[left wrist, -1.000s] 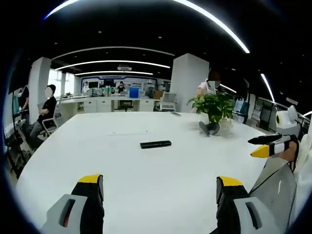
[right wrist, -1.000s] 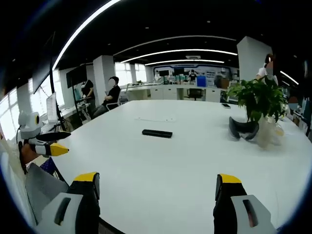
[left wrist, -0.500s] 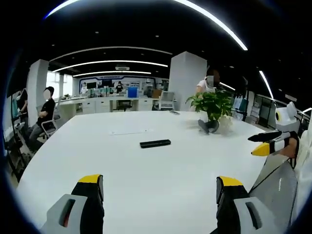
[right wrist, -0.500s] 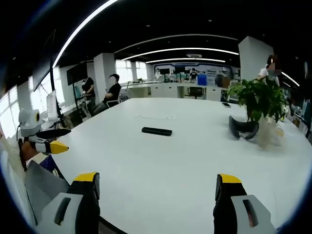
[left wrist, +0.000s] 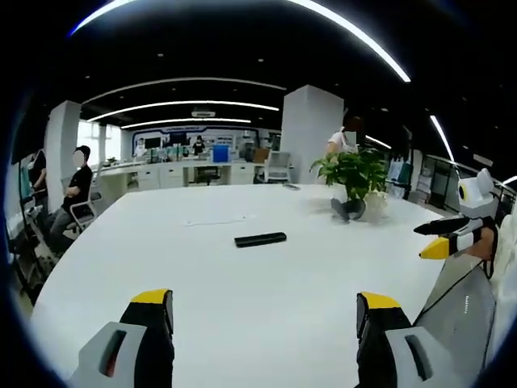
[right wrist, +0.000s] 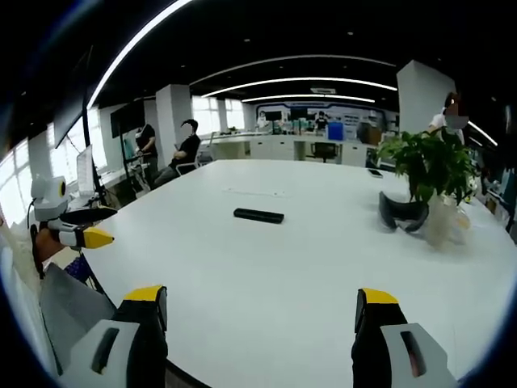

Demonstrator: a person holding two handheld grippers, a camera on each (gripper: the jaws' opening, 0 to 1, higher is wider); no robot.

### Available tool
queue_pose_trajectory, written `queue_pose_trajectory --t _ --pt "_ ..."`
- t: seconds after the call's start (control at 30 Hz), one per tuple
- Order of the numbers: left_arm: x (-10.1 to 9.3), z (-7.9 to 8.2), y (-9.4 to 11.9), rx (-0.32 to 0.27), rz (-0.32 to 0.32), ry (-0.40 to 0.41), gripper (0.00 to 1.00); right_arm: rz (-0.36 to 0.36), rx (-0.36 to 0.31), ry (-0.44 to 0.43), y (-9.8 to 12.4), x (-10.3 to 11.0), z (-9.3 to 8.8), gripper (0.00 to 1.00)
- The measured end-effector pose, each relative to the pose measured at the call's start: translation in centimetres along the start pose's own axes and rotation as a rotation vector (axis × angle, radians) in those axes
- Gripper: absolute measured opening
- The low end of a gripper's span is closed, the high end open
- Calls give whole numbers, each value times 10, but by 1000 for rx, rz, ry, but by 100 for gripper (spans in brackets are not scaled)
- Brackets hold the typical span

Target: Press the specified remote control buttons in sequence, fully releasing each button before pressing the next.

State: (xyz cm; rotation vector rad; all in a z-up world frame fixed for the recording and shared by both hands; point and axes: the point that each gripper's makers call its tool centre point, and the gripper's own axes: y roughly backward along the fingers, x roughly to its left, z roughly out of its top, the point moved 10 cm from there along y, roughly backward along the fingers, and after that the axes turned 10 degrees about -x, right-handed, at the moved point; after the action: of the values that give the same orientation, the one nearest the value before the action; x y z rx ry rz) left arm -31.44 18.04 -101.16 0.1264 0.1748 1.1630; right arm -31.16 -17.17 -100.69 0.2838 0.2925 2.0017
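A broad white desk (left wrist: 242, 283) (right wrist: 266, 275) with a rounded edge carries few things. A black remote (left wrist: 260, 239) (right wrist: 258, 215) lies flat near its middle, well apart from the rest. Beyond it lies a thin pale sheet (left wrist: 212, 219) (right wrist: 254, 192). Toward one side stands a potted plant (left wrist: 354, 174) (right wrist: 432, 166), with a dark curved object (left wrist: 347, 210) (right wrist: 401, 212) just beside its pot. A small dark item (left wrist: 291, 188) (right wrist: 374, 174) lies near the far edge.

Both views look low and level across the white counter (left wrist: 242, 283) from its near edge, well back from the remote control (left wrist: 260, 239), sharing the potted plant (right wrist: 428, 166) beyond.
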Motion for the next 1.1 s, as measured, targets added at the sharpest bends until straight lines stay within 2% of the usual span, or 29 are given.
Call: queue_pose_trajectory --t 0.4,0.67,1.1 --pt "1 1 1 20 -6 -3 97 11 8 16 -3 2 2 95" --pt "5 3 0 9 2 -6 96 19 10 19 -4 3 4 94" --pt "14 13 -9 28 -38 -22 94 14 13 14 -1 5 6 90"
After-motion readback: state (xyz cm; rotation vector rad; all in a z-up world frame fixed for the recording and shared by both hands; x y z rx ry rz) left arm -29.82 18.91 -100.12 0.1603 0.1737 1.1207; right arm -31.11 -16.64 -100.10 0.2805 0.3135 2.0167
